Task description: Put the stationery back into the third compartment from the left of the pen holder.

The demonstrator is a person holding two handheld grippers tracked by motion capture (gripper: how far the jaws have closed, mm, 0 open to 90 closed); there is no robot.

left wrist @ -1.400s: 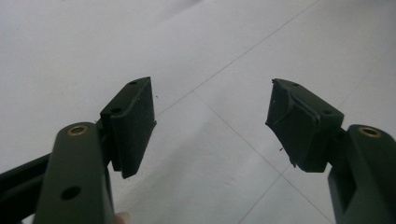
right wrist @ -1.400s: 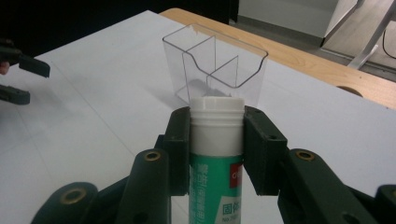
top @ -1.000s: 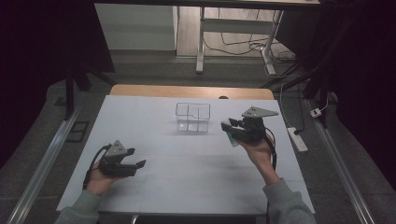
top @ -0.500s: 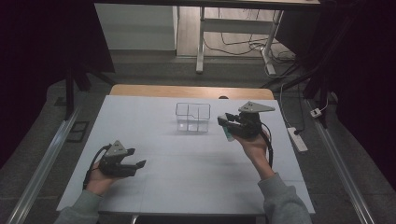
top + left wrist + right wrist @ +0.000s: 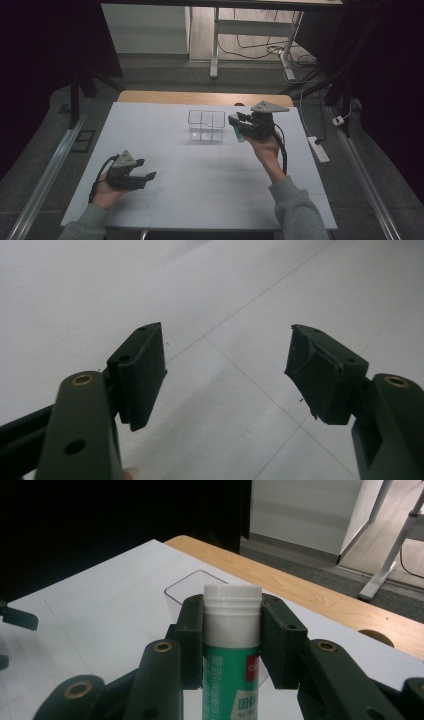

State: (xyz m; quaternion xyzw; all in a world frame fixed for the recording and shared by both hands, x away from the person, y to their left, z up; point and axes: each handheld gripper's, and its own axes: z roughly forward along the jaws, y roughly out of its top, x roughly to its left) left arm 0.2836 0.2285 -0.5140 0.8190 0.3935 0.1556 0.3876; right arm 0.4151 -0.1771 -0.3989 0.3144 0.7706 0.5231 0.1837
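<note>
Clear plastic box [image 5: 206, 126], matt white table [image 5: 200, 190], wooden edge [image 5: 200, 97]

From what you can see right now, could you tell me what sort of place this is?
Probably a lab or workshop set up for recording tabletop handling. A white-topped table stands on grey carpet, cables and a power strip lie on the floor, and a person works with a hand-held tool in each hand, left tool and right tool.
</note>
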